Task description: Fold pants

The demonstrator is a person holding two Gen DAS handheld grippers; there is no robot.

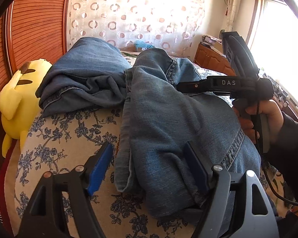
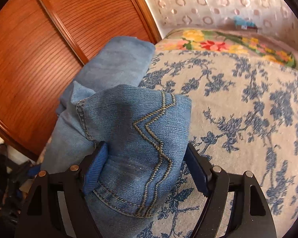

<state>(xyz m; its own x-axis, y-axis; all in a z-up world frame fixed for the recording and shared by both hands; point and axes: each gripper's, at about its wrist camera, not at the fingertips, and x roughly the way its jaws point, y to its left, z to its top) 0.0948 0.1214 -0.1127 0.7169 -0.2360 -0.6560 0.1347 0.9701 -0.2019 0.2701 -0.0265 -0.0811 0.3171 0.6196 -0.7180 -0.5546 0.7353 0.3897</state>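
Observation:
Blue denim pants lie bunched on the flowered bed cover, one leg crumpled toward the far left. My left gripper is open and straddles the near folded edge; its left pad stands clear of the cloth, while the right pad lies against the denim. In the right wrist view a stitched pocket part of the pants is heaped between the wide jaws of my right gripper, which is open: the left pad touches the cloth and the right one is just off it. From the left wrist view, the right gripper hovers over the pants.
A yellow plush toy lies at the bed's left edge against a ribbed wooden panel. A person's hand holds the right gripper's handle. A bright floral blanket lies at the far end of the bed, below a patterned curtain.

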